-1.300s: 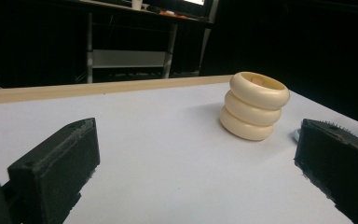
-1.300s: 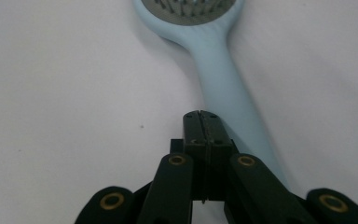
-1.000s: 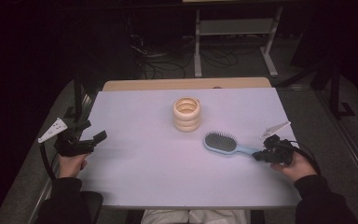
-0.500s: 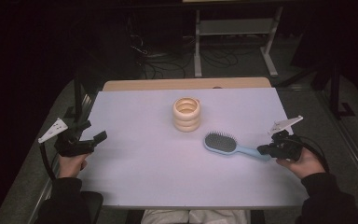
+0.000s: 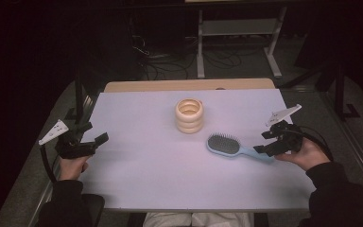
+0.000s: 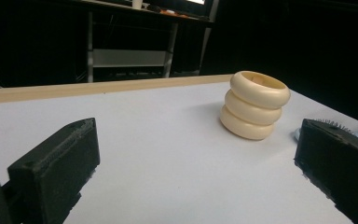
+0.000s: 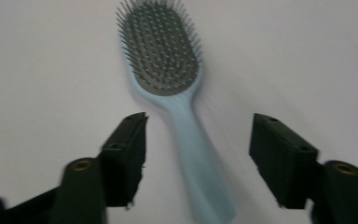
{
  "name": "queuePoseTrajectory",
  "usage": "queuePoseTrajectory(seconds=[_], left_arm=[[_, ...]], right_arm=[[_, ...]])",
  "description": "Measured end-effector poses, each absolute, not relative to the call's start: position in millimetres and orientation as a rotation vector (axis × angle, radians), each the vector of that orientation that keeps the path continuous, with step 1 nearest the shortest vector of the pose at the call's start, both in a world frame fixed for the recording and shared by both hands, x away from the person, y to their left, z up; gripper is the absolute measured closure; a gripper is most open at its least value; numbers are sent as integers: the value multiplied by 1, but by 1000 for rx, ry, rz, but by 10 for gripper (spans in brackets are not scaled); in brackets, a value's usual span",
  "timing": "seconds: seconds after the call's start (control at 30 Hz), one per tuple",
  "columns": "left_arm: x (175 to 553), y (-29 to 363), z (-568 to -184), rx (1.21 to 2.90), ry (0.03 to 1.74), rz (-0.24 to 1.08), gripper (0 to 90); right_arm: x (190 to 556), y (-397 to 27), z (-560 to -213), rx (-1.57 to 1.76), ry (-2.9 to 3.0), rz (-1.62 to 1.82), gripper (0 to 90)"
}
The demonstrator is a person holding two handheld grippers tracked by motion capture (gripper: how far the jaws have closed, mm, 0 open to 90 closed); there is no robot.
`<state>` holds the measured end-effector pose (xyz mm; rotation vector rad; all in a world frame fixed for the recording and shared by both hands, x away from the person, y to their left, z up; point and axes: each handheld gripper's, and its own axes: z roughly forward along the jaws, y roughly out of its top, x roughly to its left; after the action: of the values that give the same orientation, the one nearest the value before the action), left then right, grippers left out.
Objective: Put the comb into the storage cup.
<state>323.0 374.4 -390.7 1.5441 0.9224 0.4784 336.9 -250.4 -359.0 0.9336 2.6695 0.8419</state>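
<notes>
On the surface (image 5: 142, 165): one hairbrush, one stack of rings; white top with a wooden strip along its far edge.
Hairbrush (image 5: 236, 148): count 1. Light blue, grey bristle pad facing up. Lies flat on the right half, head toward the middle, handle toward the person's right hand.
Ring stack (image 5: 189, 115): count 1 stack of 3 cream rings, upright, near the middle toward the far side. Close to the brush head, not touching it.
Grippers: count 2, one per hand.
Right gripper (image 5: 267, 142): held above the handle end of the hairbrush. Jaws released; they have just been opening. In the right gripper view the handle (image 7: 200, 154) runs up the gap between them, clear of both pads, and the brush rests on the surface.
Left gripper (image 5: 93, 133): held at the left edge of the surface, well apart from both things. Jaws spread wide with nothing between them; in the left gripper view the ring stack (image 6: 256, 105) stands beyond them.
Hands: count 2, dark sleeves, entering from the near side.
Background: one metal-framed stand and loose cables on the dark floor beyond the surface.
</notes>
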Motion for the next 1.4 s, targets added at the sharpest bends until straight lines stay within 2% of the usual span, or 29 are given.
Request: queuePoseTrajectory(seconds=[0.1,0.2,0.3,0.37,0.63,1.07,1.4], left_arm=[[323,374,-391,1545,922,478,0],[323,374,-391,1545,922,478,0],[323,374,-391,1546,921,478,0],[323,374,-391,1549,920,477,0],[323,374,-391,1551,918,478,0],[324,374,-391,1547,915,480,0],[324,374,-391,1546,915,480,0]], right_arm=[[339,-246,-355,915,2677,835,168],[341,-243,-351,886,2683,825,120],[344,-240,-350,866,2697,825,15],[345,-238,-350,854,2704,808,0],[354,-234,-357,843,2718,795,0],[375,-232,-388,854,2783,753,0],[380,-227,-396,835,2812,726,0]])
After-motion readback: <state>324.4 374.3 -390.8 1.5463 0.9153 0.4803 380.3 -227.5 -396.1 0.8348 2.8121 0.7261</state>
